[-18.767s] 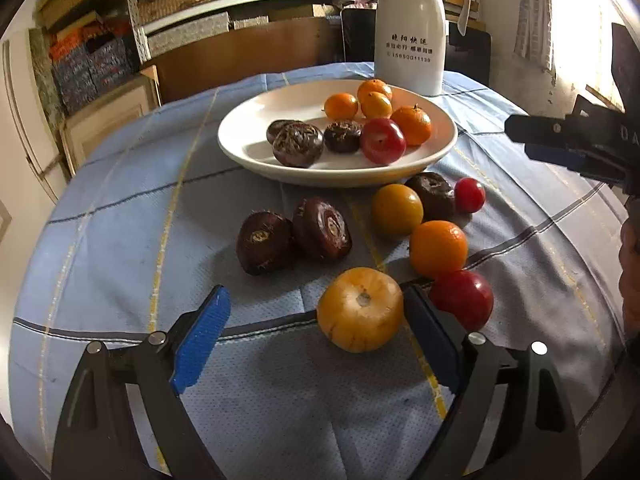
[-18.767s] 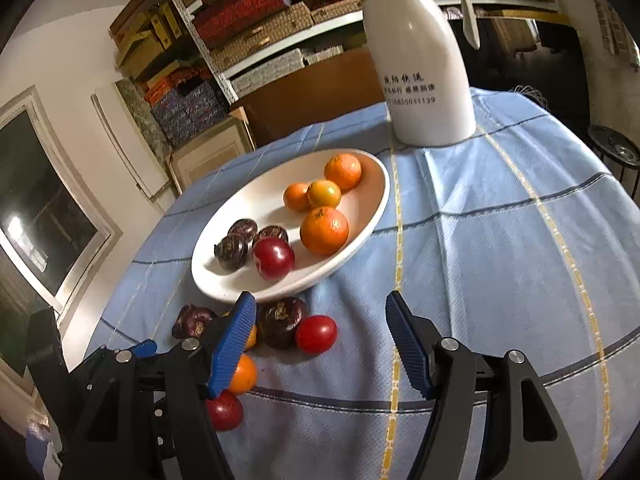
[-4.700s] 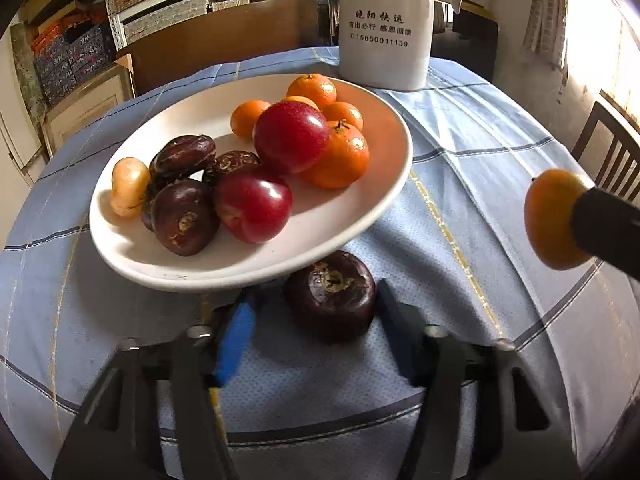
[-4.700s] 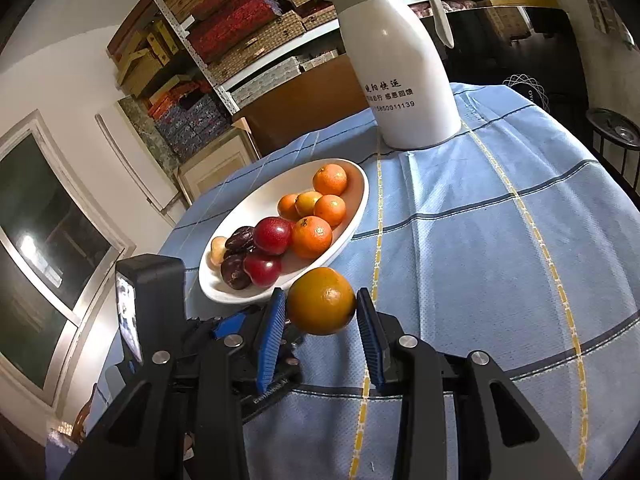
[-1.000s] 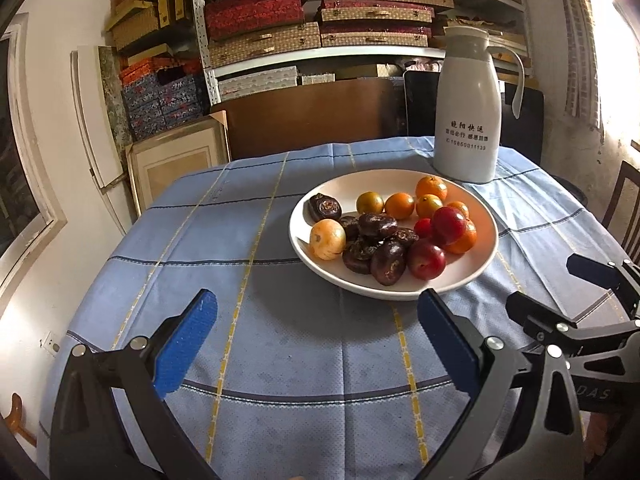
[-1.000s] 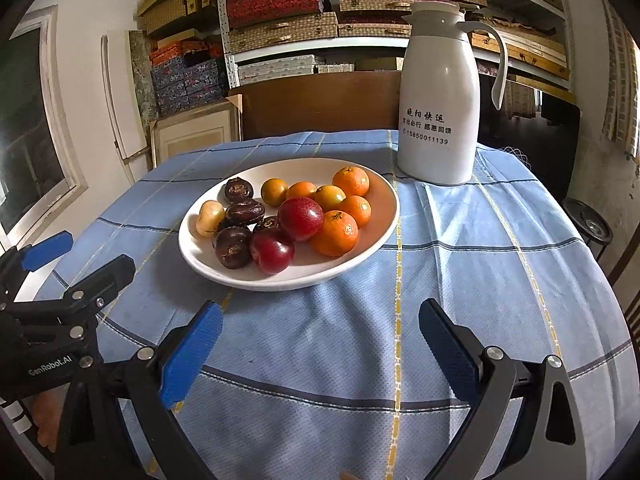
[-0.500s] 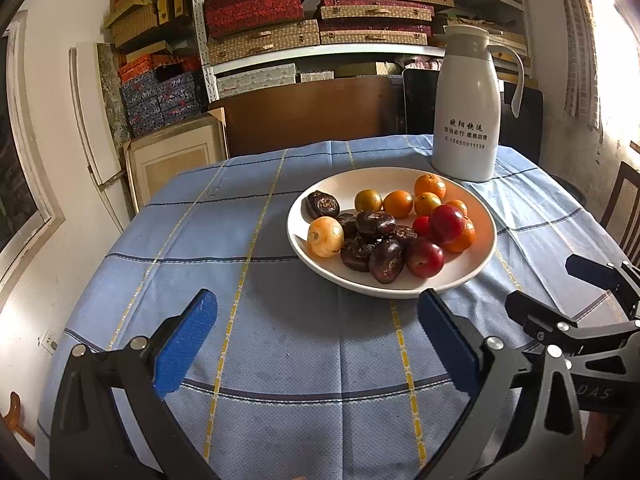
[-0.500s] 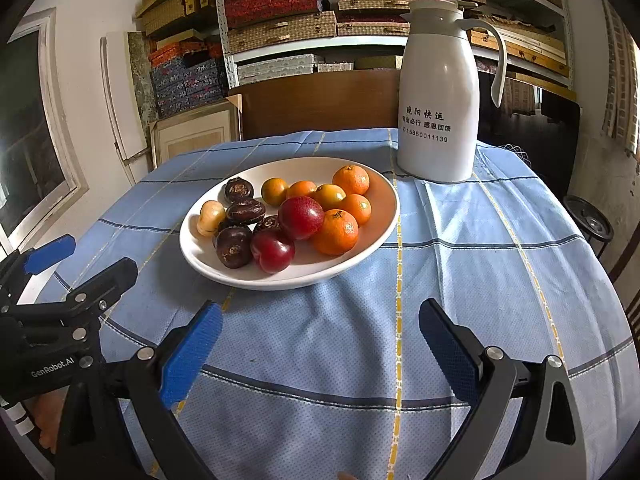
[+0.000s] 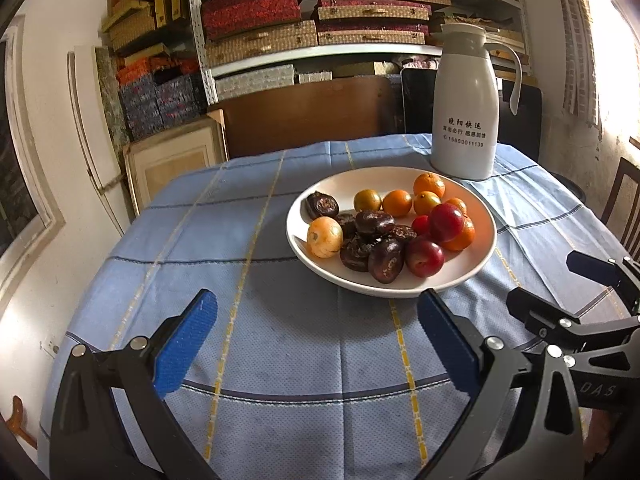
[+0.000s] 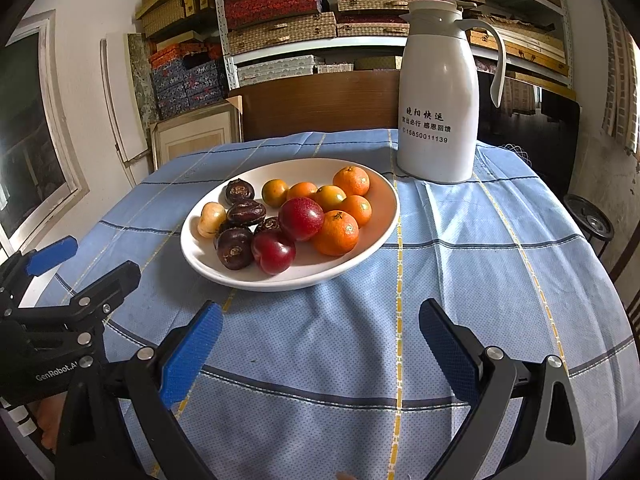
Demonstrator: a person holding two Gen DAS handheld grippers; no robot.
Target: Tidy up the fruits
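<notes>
A white plate on the blue checked tablecloth holds all the fruit: small oranges, red plums, dark brown fruits and a pale yellow one. My left gripper is open and empty, above the cloth short of the plate. My right gripper is open and empty, also short of the plate. Each gripper shows at the edge of the other's view.
A tall white thermos jug stands behind the plate at the far right of the table. Shelves with stacked boxes fill the wall behind. A chair stands at the right.
Since 4.7 s ago the last orange and dark fruit have joined the plate and both grippers have pulled back. Over the last second almost nothing has moved.
</notes>
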